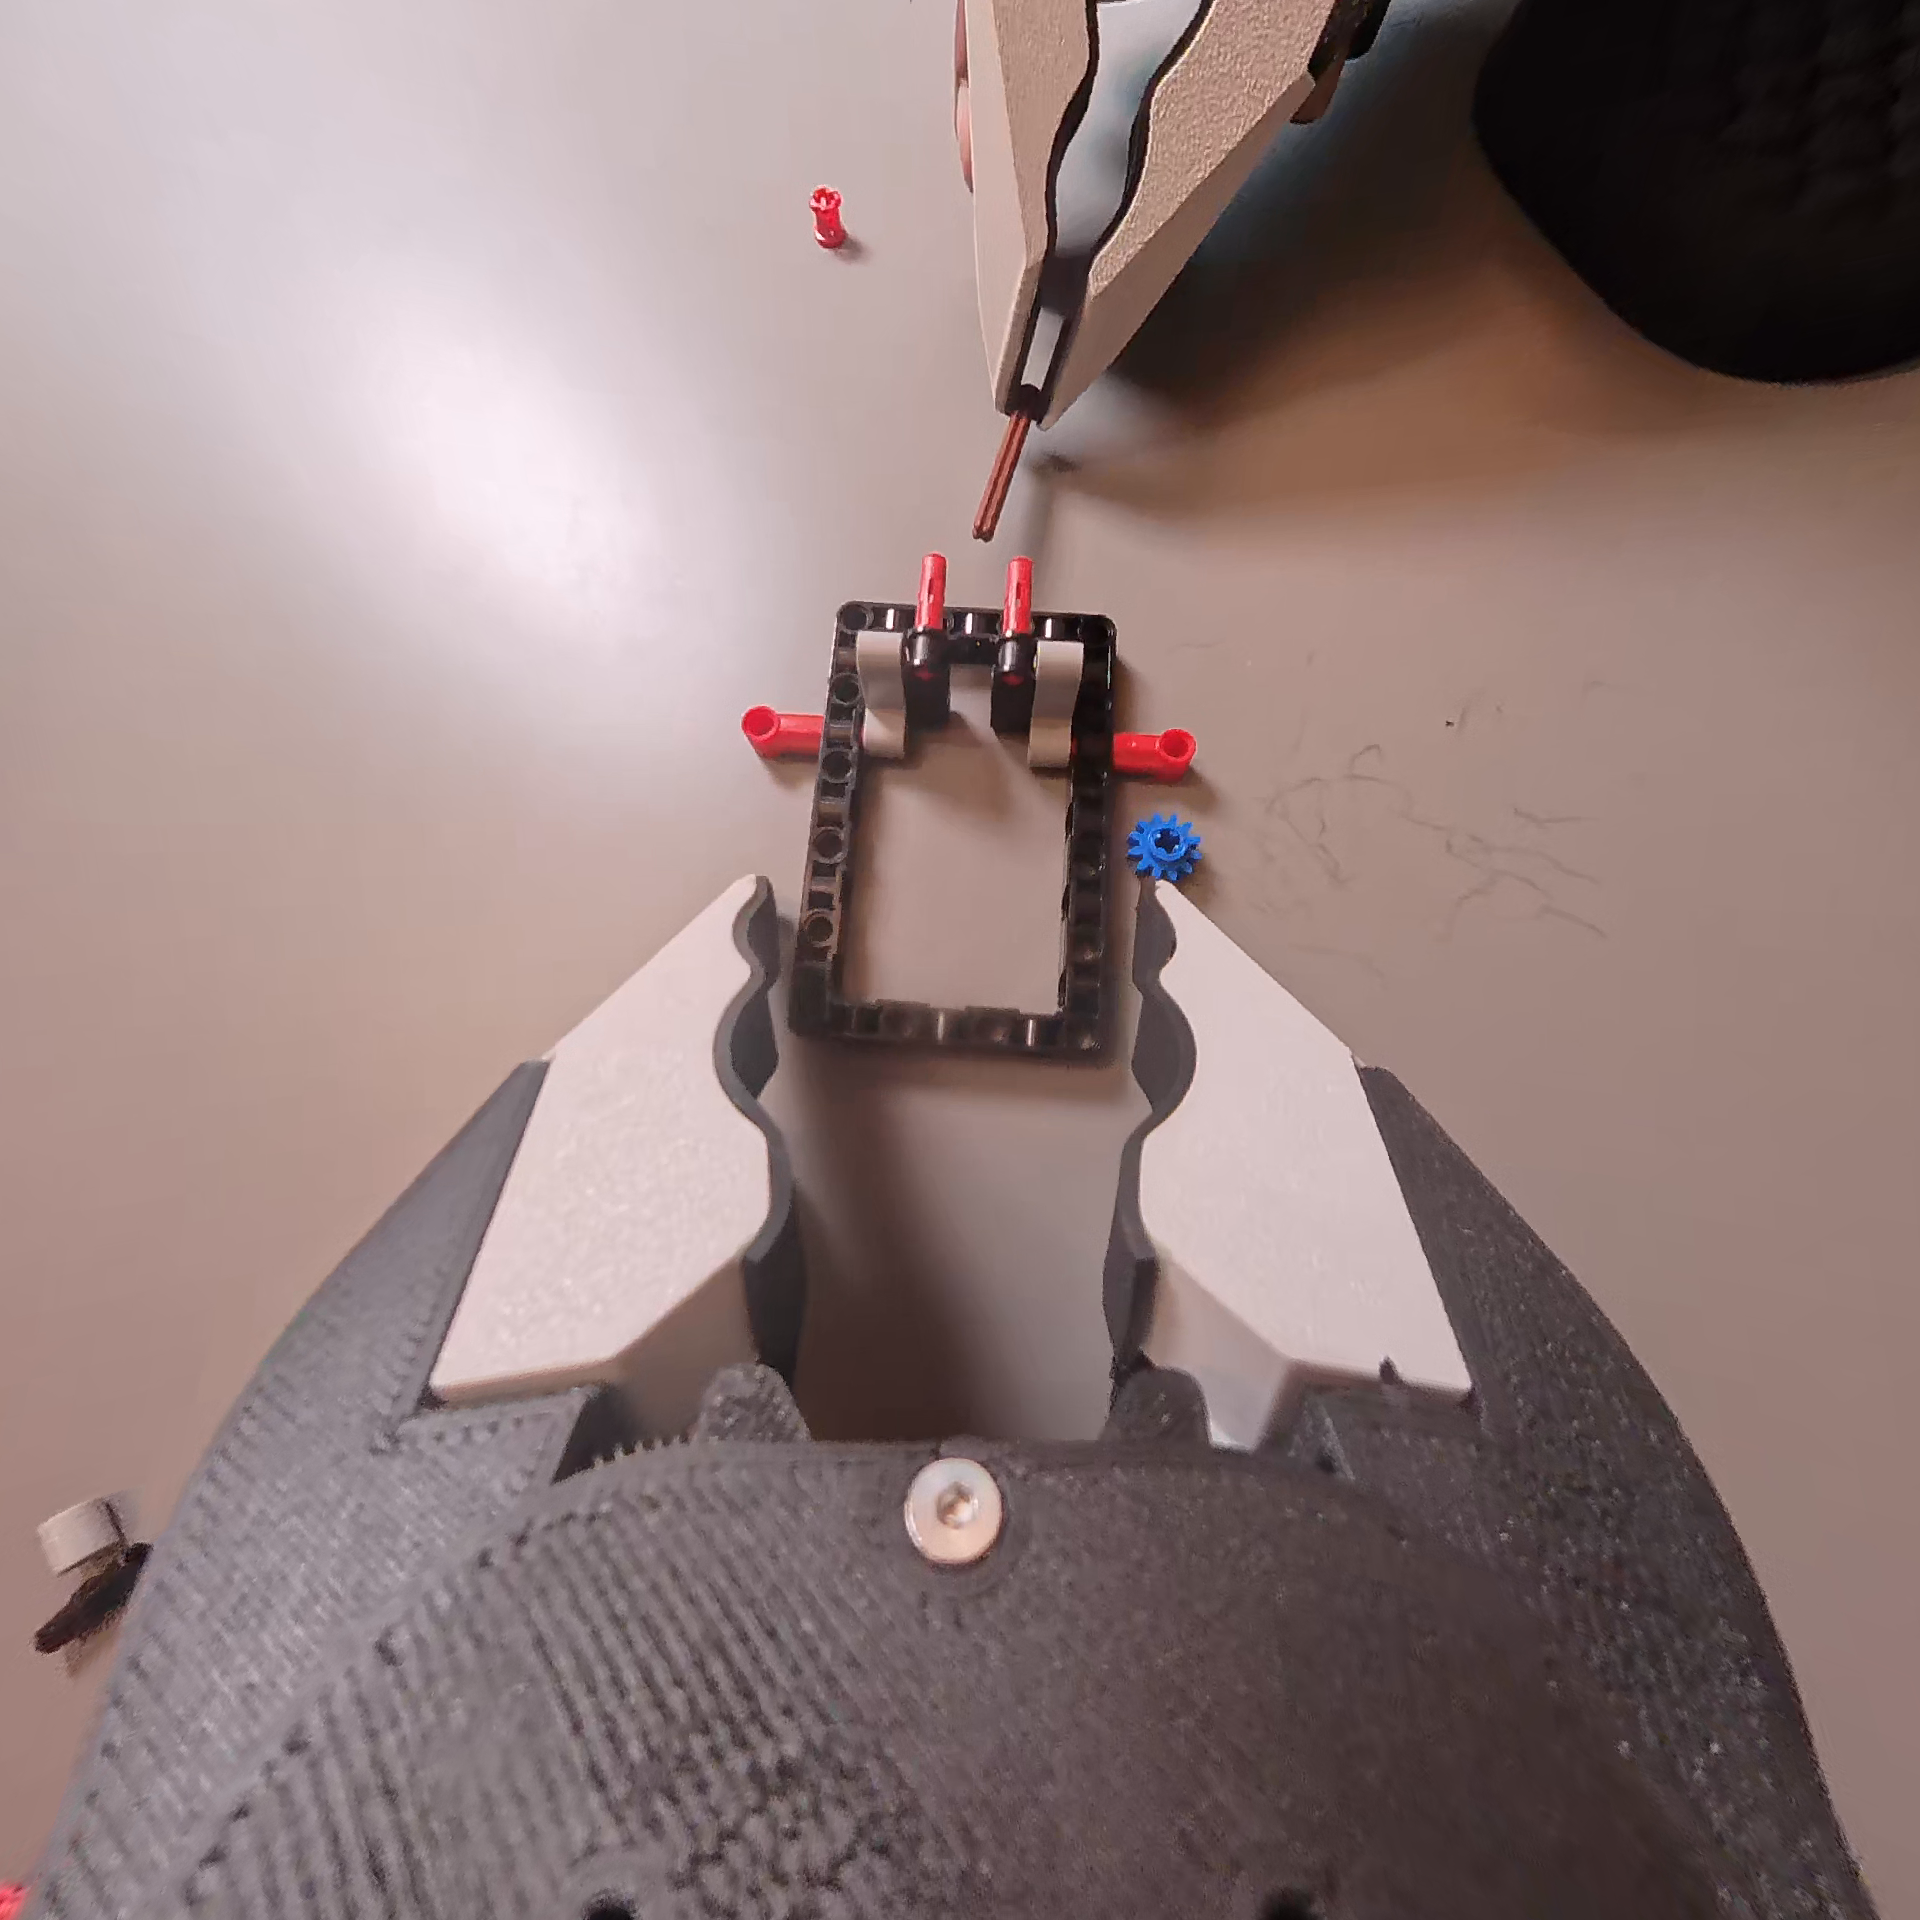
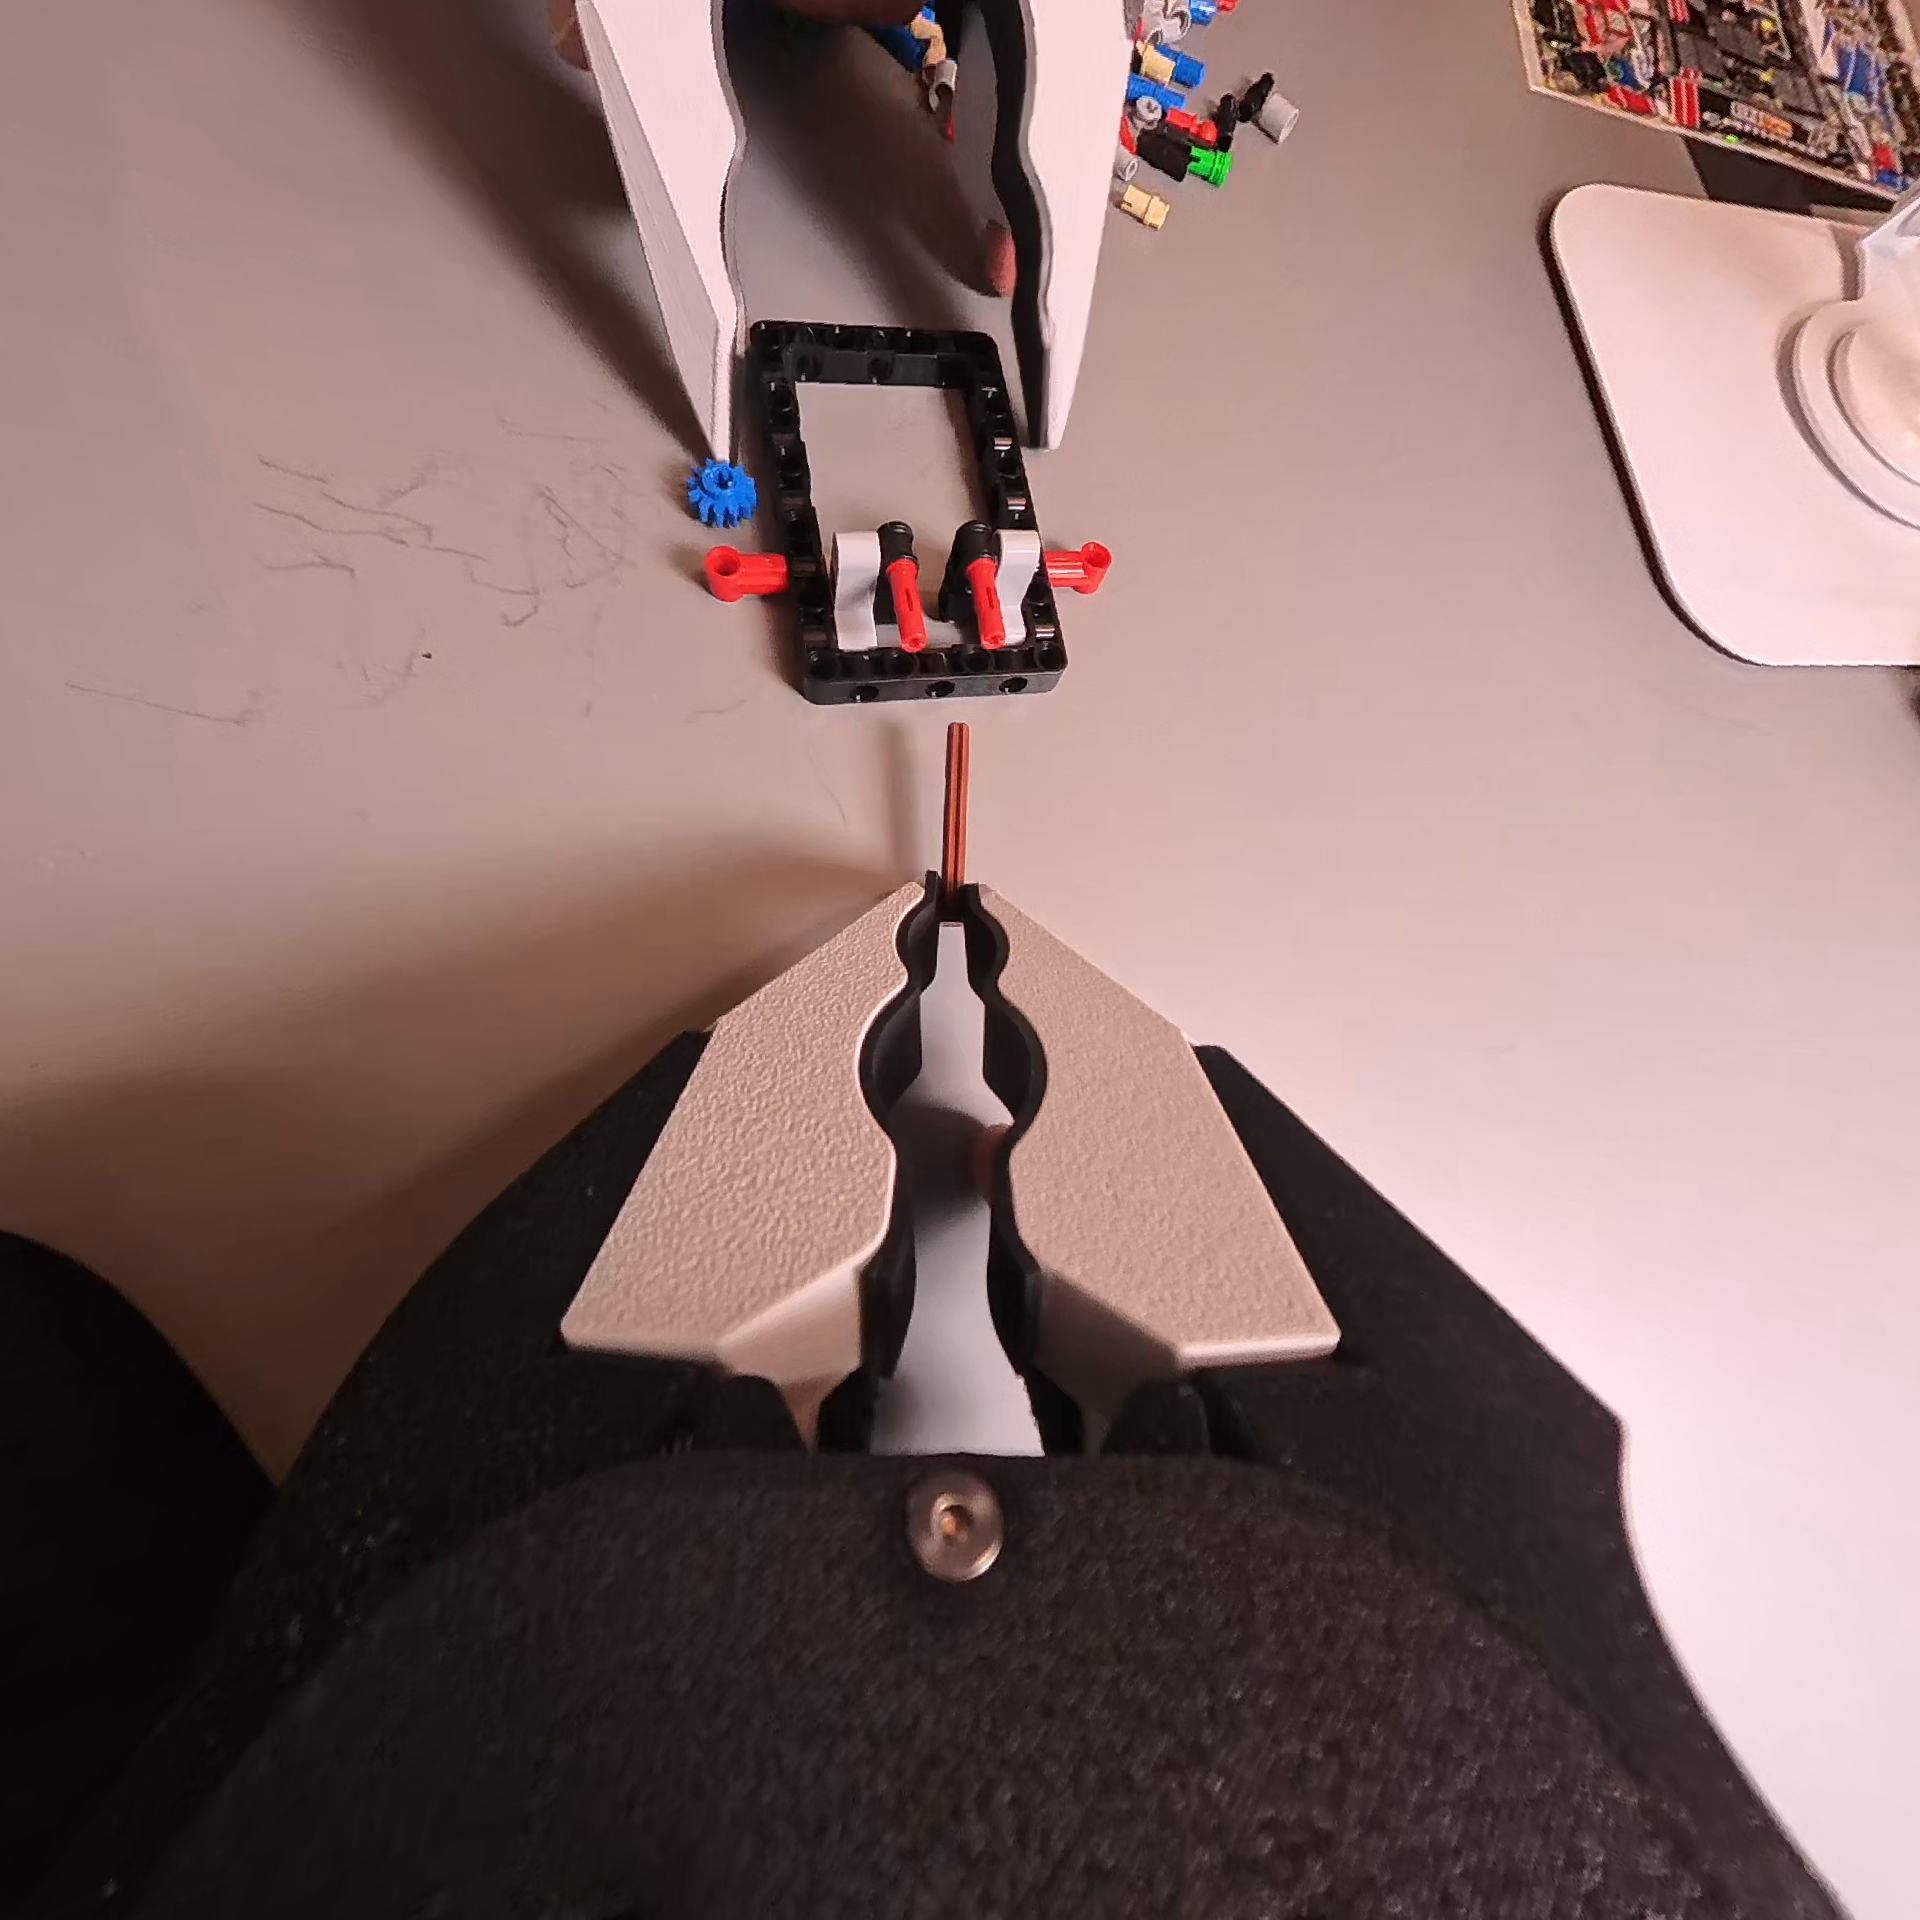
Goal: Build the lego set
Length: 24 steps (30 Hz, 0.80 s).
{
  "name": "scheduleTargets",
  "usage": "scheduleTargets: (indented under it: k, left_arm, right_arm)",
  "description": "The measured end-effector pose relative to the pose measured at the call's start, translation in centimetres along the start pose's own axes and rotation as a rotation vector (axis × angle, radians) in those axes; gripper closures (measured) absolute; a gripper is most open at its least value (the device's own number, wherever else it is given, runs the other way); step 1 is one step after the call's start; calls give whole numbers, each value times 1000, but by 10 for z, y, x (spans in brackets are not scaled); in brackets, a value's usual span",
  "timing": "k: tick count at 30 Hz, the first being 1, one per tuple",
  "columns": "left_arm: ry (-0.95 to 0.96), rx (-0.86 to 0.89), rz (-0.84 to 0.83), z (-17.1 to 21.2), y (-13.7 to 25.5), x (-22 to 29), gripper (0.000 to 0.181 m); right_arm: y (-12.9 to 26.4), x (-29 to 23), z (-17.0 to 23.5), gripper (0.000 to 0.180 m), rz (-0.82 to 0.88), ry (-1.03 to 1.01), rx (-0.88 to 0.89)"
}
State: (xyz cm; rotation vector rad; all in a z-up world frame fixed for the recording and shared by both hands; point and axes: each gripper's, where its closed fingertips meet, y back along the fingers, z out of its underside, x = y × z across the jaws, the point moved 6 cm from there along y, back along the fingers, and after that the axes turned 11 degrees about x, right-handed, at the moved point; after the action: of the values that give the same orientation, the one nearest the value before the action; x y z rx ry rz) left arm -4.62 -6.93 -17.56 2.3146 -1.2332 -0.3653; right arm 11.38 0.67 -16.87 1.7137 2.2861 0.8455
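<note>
Black plastic makes the rectangular frame [image 1: 956, 831] that lies flat on the pale grey surface [image 1: 364, 623] in the left wrist view, and its near end sits between the two fingertips of the left tongs [image 1: 956, 904], which stand wide apart and hold nothing. At the far end of the frame two red pins [image 1: 977, 597] point away from the camera, with two light grey pieces [image 1: 966, 696] beside them inside the frame, and one red connector [image 1: 779, 727] sticks out at each long side. A blue gear [image 1: 1164, 847] lies on the surface just beside the right edge of the frame, near the right fingertip. Beyond the frame the right tongs [image 1: 1029, 400] come from above, closed on a thin brown axle [image 1: 1003, 478] whose free tip points to the frame but is apart from it. A single red pin [image 1: 827, 216] lies well apart at the upper left. In the right wrist view, the right tongs [image 2: 951, 894] grip the brown axle [image 2: 956, 800], which points straight at the near short side of the frame [image 2: 914, 665] and does not touch it. The blue gear [image 2: 720, 490] is left of the frame, and the left tongs [image 2: 883, 436] stand open around its far end. Loose small parts [image 2: 1184, 125] lie farther back, a printed sheet [image 2: 1714, 73] is at the upper right corner, and a white base [image 2: 1714, 416] is at the right.
</note>
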Motion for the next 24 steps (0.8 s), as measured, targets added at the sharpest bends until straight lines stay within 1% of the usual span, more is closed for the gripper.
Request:
scheduleTargets:
  k: [10,14,17,24]
  left_arm:
    - [17,-11,-3,0,0,-5,113]
    - [14,-1,-1,0,-1,-5,116]
    - [11,4,6,0,-1,-3,122]
    - [7,6,1,-1,-2,-3,122]
  right_arm:
    - [-1,0,-1,178,-3,1,4]
    - [-1,0,0,178,-3,-2,8]
    - [-1,0,-1,178,-3,-1,8]
    - [-1,-1,-1,178,-3,3,9]
